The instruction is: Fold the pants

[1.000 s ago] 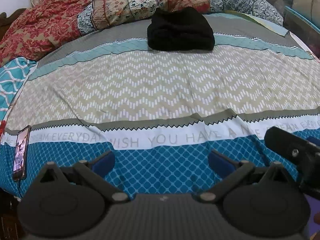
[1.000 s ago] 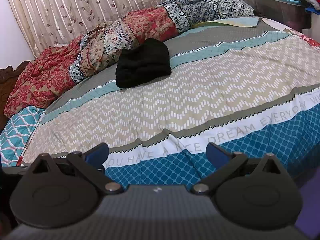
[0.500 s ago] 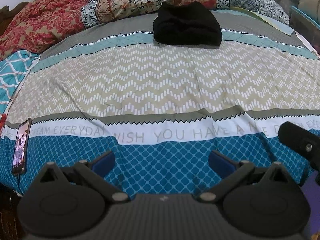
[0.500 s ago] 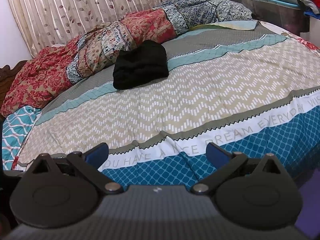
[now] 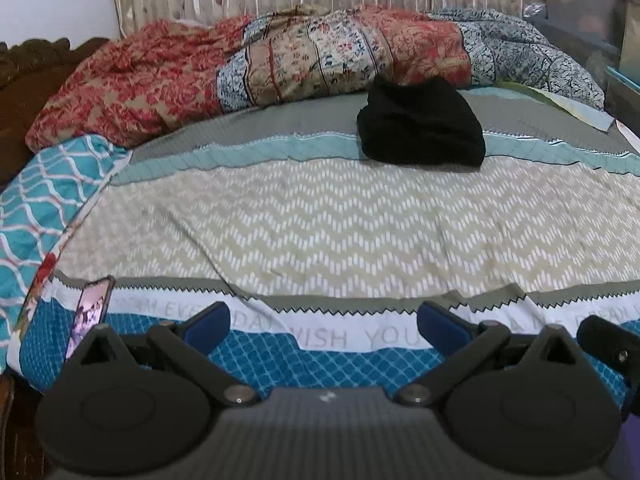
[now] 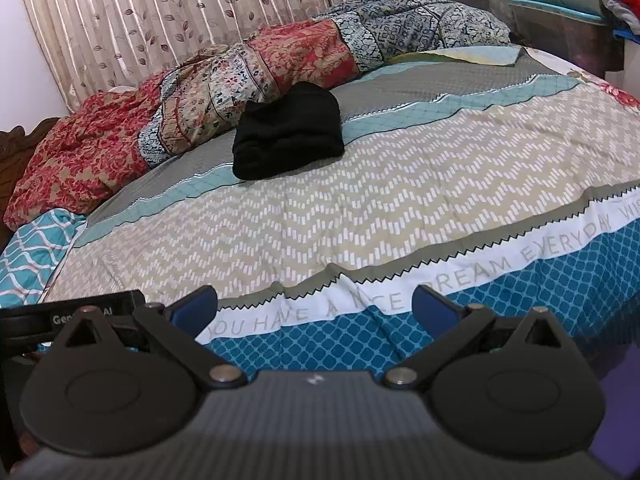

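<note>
Fingers (image 5: 208,322) spread wide over patterned bed (image 5: 340,232) before curtains (image 6: 160,12).

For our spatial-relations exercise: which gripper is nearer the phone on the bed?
Left. The left gripper sits just right of the phone; the right gripper is farther right, beyond the left one, the phone outside its view.

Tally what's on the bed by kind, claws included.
Black pants: 1
Quilt: 1
Teal pillow: 1
Phone: 1
Claws, left and right, both open and empty: 2
Total: 6
</note>
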{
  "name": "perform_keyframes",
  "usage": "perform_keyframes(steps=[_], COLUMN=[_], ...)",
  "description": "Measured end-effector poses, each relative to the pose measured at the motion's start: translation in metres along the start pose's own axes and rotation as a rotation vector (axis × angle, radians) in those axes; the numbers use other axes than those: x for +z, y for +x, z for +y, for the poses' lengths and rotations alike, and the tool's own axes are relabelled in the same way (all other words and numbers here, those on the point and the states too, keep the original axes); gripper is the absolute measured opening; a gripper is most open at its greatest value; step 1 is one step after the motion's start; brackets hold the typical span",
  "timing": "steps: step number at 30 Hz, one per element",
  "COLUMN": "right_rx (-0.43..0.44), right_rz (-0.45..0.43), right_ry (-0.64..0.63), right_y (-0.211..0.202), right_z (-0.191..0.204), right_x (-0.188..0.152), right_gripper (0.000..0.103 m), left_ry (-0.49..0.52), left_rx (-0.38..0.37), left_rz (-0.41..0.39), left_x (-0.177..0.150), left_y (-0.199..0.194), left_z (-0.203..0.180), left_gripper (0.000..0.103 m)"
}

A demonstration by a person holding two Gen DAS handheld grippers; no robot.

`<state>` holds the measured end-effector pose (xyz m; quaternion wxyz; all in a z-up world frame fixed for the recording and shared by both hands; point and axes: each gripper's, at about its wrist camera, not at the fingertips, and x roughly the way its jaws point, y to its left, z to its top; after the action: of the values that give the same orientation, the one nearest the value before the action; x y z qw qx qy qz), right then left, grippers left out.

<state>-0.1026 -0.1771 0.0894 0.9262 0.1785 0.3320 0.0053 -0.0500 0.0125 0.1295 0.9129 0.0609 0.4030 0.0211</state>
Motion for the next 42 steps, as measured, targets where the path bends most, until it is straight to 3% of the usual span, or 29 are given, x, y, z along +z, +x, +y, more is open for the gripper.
perform_keyframes(steps=[9, 20, 42], right_rx=[0.005, 0.015, 0.015], right_rz=[-0.008, -0.012, -0.023], right_ry=[-0.018, -0.038, -0.047], right_y=[-0.001, -0.002, -0.005], right_z=[0.005, 0.010, 0.015], right_x=[0.002, 0.002, 0.002], right_gripper=[0.103, 0.103, 0.103], left_ry=[-0.022, -0.055, -0.010], left_rx=[-0.037, -0.010, -0.020], left_rz=[0.034, 0.039, 0.085], left_x=[-0.001, 0.002, -0.003], left_y=[0.002, 0.002, 0.005], left_z=[0.004, 0.014, 0.008], left_gripper=[0.103, 0.103, 0.103])
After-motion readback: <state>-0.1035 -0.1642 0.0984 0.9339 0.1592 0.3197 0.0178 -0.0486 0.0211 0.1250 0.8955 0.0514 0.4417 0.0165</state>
